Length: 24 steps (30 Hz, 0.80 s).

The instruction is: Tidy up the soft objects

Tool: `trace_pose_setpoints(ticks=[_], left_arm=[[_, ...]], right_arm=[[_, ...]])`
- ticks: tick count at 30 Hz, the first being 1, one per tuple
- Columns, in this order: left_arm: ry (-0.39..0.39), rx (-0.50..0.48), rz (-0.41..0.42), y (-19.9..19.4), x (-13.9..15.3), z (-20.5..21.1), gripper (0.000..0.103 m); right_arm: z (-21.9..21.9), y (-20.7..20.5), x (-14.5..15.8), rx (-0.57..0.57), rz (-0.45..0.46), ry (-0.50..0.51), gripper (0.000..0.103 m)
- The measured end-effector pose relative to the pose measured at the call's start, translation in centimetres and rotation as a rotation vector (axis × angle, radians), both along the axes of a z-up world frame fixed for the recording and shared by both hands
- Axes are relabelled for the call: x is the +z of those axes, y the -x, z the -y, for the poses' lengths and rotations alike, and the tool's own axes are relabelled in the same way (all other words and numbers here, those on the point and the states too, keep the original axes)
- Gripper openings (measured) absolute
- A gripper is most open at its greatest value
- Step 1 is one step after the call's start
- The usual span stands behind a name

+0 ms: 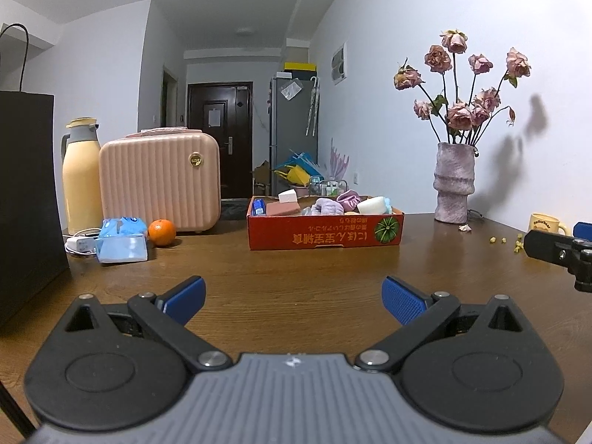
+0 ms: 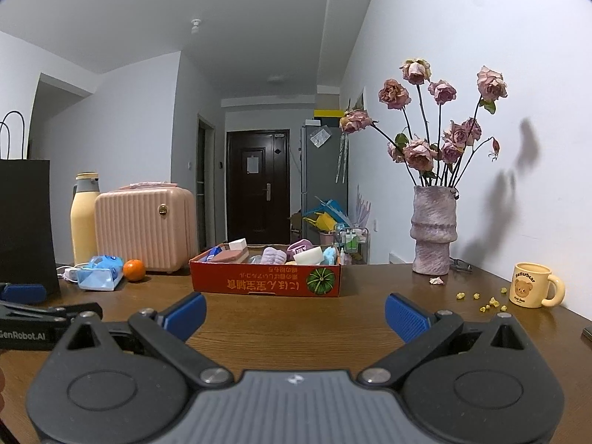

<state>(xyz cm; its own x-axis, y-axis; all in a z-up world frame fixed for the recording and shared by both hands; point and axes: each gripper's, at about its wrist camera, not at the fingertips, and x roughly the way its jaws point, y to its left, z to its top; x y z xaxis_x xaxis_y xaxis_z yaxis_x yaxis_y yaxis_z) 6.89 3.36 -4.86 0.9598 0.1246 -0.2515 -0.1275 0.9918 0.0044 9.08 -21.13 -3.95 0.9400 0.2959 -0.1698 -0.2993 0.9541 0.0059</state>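
Only the right view is showing the whole mug (image 2: 532, 285); both tongs (image 1: 294, 299) (image 2: 295, 310) are hovering spread over bare bench (image 1: 296, 262) before the box (image 1: 325, 231).

Desk (image 1: 296, 259) on my feed is pretty cluttered. Along the far left edge there's a black paper bag (image 1: 26, 185), a yellow thermos (image 1: 79, 177) and a ribbed pink mini suitcase (image 1: 159, 181), with an orange (image 1: 161, 232) just beside a blue tissue pack (image 1: 122, 240) and a white charger (image 1: 79, 244) in front. Far right edge: a vase of dried roses (image 2: 433, 229), a fallen petal (image 2: 436, 280), a bear mug (image 2: 532, 285) and yellow crumbs (image 2: 488, 301) scattered near it.
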Motion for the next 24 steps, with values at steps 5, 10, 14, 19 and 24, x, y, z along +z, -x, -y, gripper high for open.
trace_pose_setpoints(ticks=[5,10,14,19,24], left_arm=[[0.001,-0.001,0.0,0.03,-0.03,-0.07,0.103],[0.0,-0.002,0.0,0.02,-0.04,-0.07,0.103],[0.002,-0.003,0.0,0.0,-0.08,-0.12,0.103],[0.002,-0.004,0.0,0.02,-0.07,-0.12,0.103],[0.002,-0.008,0.002,0.02,-0.06,-0.05,0.103]], right_arm=[[0.03,0.0,0.0,0.0,-0.003,-0.002,0.103],[0.04,-0.04,-0.01,0.001,-0.004,-0.003,0.103],[0.02,-0.08,-0.05,0.003,-0.007,-0.005,0.103],[-0.03,-0.08,-0.08,0.003,-0.007,-0.005,0.103],[-0.1,-0.09,-0.09,0.003,-0.008,-0.004,0.103]])
